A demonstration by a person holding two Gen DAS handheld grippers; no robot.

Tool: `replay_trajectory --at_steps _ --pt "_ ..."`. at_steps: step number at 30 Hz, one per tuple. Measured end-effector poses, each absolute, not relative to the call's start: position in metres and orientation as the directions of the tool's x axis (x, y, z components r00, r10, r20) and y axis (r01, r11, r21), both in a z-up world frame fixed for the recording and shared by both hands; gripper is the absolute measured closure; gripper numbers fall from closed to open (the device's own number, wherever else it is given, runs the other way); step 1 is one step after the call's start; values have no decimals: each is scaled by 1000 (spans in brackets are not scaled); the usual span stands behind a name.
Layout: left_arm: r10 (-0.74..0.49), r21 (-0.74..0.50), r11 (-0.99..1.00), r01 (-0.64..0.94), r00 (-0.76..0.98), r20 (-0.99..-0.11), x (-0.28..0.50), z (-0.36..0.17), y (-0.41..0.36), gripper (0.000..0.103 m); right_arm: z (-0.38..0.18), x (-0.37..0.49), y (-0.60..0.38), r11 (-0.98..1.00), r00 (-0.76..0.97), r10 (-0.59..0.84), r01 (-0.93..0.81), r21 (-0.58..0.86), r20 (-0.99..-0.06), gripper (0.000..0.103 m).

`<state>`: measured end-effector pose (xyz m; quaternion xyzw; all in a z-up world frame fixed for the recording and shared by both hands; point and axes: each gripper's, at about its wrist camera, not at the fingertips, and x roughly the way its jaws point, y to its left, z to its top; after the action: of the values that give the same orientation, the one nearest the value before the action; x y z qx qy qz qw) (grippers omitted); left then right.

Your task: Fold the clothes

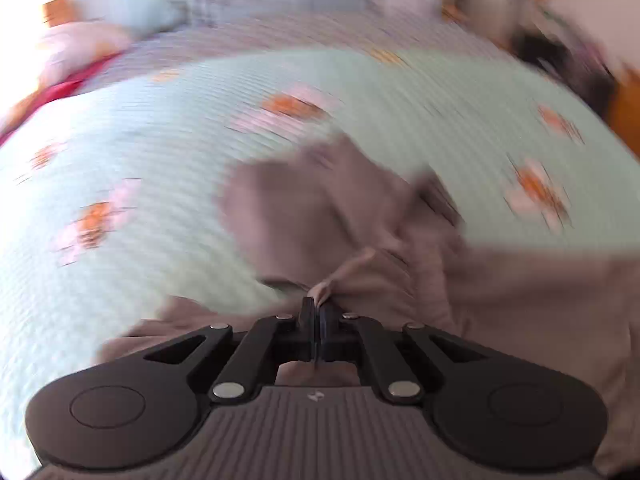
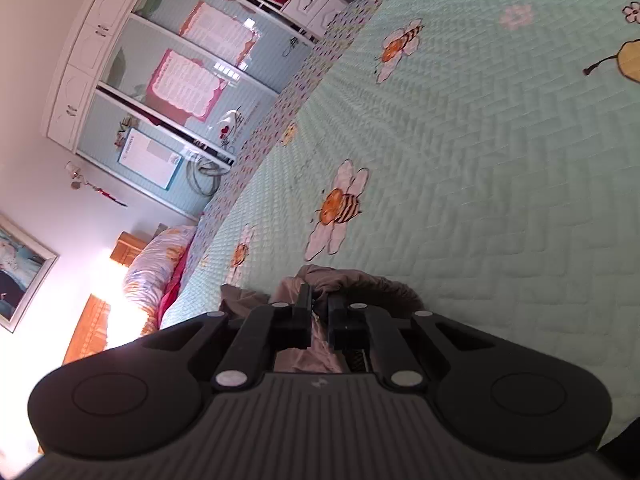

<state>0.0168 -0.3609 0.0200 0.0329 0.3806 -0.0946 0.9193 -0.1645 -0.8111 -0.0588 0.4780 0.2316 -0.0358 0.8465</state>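
Bedroom surroundings fill both views, with a bed [image 1: 160, 128] under a pale green quilted cover printed with bees on white flowers. Seen from the left wrist, much of the picture is smeared by motion blur. A mauve-brown garment [image 1: 320, 216] lies rumpled on the cover, spreading from the middle of the frame to the lower right edge, and part of it also shows beneath the gripper body. The left gripper [image 1: 319, 312] is clenched on a small fold of this garment, which pokes up between its closed black fingers [image 1: 307, 312]. At the far left a pink and red pillow [image 1: 76, 52] is only a blurred shape, and the background beyond the bed is too blurred to read. Seen from the right wrist, the picture is sharp and tilted, so the bed runs up toward the top right. The right gripper [image 2: 319, 308] grasps a bunched part of the garment [image 2: 360, 280]; cloth fills the narrow gap between its fingers [image 2: 304, 304] and bulges around them onto the cover [image 2: 480, 200]. At upper left stands a white wardrobe [image 2: 120, 60] with blue panelled doors carrying pink-framed sheets [image 2: 184, 84]. A floral pillow [image 2: 156, 268] lies at the head of the bed near a wooden headboard [image 2: 88, 328], and a framed picture [image 2: 20, 272] hangs on the wall at far left.
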Motion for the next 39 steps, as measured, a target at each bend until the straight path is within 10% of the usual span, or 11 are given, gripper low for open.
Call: replay_trajectory --at_steps 8,17,21,26,30,39 --pt "355 106 916 -386 663 -659 39 63 -252 80 -80 -162 -816 521 863 125 363 773 -489 95" --pt "-3 -37 999 -39 647 -763 47 29 -334 47 -92 -162 -819 498 848 164 370 785 -504 92" --pt "-202 -258 966 -31 538 -819 80 -9 -355 46 -92 -160 -821 491 846 177 367 790 -503 92" --pt "-193 -245 968 -48 475 -858 120 -36 -381 47 -92 -159 -820 498 838 193 365 787 -511 92" --pt "-201 -244 969 -29 477 -856 130 -38 -390 92 -91 -154 -817 520 828 207 358 775 -521 92" --pt "-41 -182 974 -136 684 -729 62 41 -317 95 -99 -151 -809 547 806 220 366 753 -550 91"
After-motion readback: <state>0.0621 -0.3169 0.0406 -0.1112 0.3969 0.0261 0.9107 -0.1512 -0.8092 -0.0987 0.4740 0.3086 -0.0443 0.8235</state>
